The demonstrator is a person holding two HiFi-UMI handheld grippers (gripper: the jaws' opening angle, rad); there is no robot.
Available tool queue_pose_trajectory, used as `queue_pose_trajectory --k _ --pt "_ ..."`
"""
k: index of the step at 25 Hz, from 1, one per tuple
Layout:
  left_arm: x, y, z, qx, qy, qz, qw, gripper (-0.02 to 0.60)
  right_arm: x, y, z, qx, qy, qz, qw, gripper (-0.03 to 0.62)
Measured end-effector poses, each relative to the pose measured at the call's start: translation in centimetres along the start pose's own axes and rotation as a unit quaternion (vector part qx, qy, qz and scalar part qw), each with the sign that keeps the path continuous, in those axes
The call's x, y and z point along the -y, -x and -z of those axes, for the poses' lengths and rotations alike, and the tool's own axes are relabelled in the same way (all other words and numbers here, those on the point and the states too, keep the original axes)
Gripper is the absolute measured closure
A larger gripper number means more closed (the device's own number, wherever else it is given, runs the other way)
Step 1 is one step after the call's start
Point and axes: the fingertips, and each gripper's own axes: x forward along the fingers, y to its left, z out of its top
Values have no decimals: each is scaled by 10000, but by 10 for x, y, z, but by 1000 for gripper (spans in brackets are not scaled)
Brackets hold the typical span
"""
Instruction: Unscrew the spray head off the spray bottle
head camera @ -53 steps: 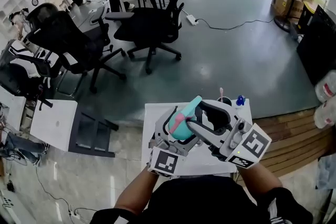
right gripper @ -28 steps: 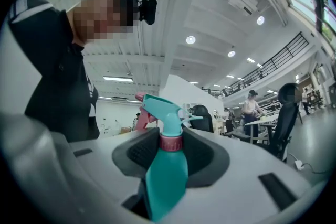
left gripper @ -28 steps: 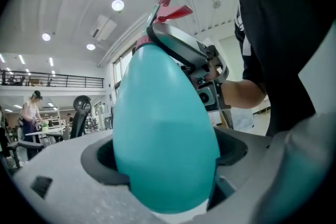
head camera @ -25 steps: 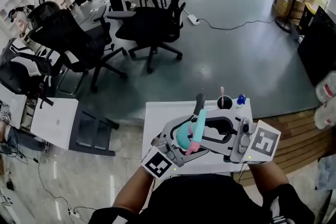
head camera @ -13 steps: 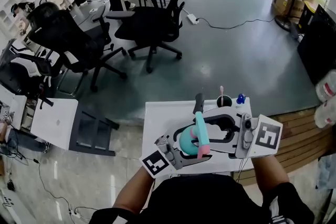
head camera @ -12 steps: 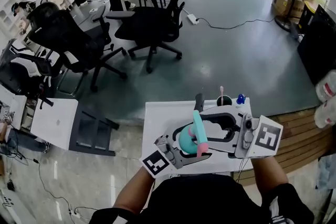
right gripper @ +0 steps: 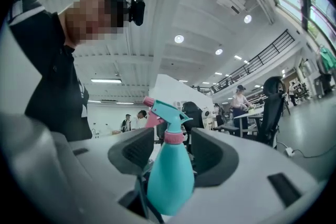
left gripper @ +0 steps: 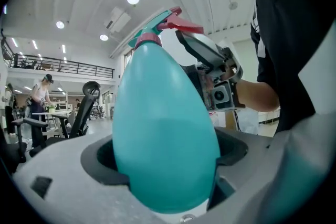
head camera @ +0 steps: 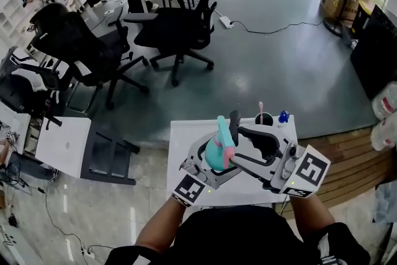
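A teal spray bottle [head camera: 213, 155] with a pink collar and pink trigger is held above the white table [head camera: 183, 136]. My left gripper [head camera: 208, 161] is shut on its fat body [left gripper: 165, 134], which fills the space between the jaws. My right gripper [head camera: 243, 134] stands around the neck and spray head [right gripper: 167, 113]. Its jaws are opening, and in the right gripper view [right gripper: 174, 150] both dark pads [right gripper: 137, 150] stand a little off the collar [right gripper: 173, 137]. The spray head [left gripper: 157, 23] sits on the bottle, nozzle pointing away from me.
At the table's far edge stand a dark cup [head camera: 265, 118] holding a pink stick and a small blue object [head camera: 284, 116]. Black office chairs [head camera: 180, 28] stand on the grey floor beyond. A low white table [head camera: 62, 146] is on the left, wooden flooring [head camera: 347, 161] on the right.
The spray head lay between the right jaws with its pink trigger toward me; now it points up and away. The right jaws have spread off it and the gripper has tilted.
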Motion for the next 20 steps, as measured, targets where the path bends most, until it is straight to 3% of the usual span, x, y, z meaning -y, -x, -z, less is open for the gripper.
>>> queue_pose_trajectory --k 5,9,12,16,20 --pt "-4 -4 6 -250 -70 -224 9994 109 1 -10 5 -50 -168 417 9990 382" --pt "-1 -8 11 -370 -139 -270 9989 109 6 -16 7 -148 72 891 9959 386" --pt "-1 -8 10 -326 -92 -248 9991 109 10 -18 7 -194 269 1131 9930 456" --pt "-1 -6 8 -309 -133 -196 9992 109 9 -18 6 -209 252 1041 9940 459" --pt "9 -3 3 -174 -114 118 9997 109 1 -17 2 -292 336 551 9975 462"
